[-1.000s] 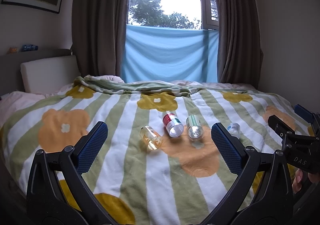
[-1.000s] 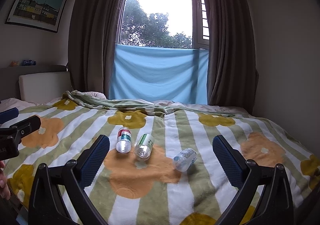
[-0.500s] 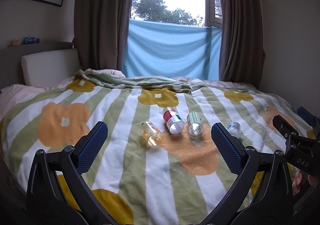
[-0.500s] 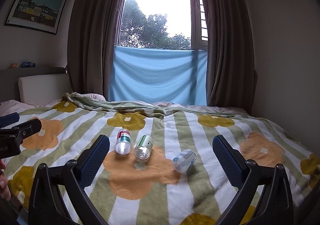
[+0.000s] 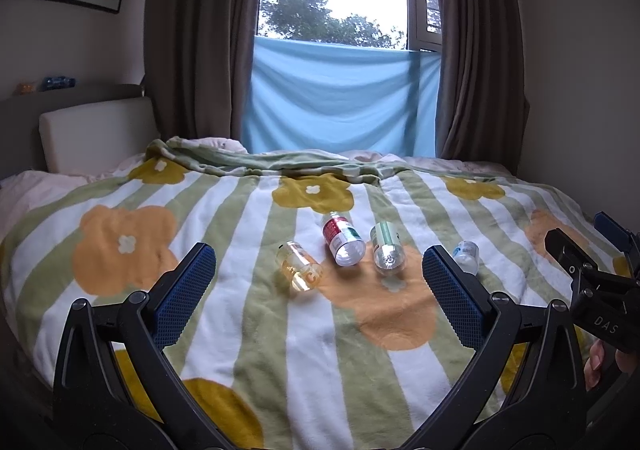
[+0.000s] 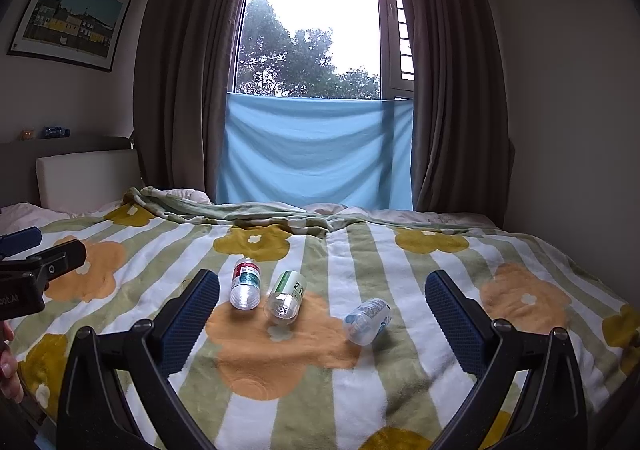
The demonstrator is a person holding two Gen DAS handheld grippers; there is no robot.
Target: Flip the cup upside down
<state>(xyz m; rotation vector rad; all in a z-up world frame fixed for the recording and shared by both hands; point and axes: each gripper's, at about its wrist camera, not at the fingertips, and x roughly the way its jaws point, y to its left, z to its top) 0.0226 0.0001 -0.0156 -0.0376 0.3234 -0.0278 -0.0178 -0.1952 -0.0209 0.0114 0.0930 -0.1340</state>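
Note:
Several small clear plastic cups lie on their sides on a flowered blanket (image 5: 240,330). In the left wrist view they are an amber one (image 5: 299,266), a red-labelled one (image 5: 342,238), a green-labelled one (image 5: 387,248) and a blue-labelled one (image 5: 466,256). The right wrist view shows the red-labelled cup (image 6: 245,282), the green-labelled cup (image 6: 286,294) and the blue-labelled cup (image 6: 368,320). My left gripper (image 5: 320,290) is open and empty, short of the cups. My right gripper (image 6: 322,310) is open and empty, also short of them.
The blanket (image 6: 400,370) covers a bed with a white headboard cushion (image 5: 96,133) at the left. A window with brown curtains and a blue cloth (image 6: 316,153) is behind. The right gripper shows at the left view's right edge (image 5: 592,290).
Both views have drifted slightly; the cups sit a little higher and farther in the left wrist view. Cups have not moved on the blanket. Both grippers stay open.

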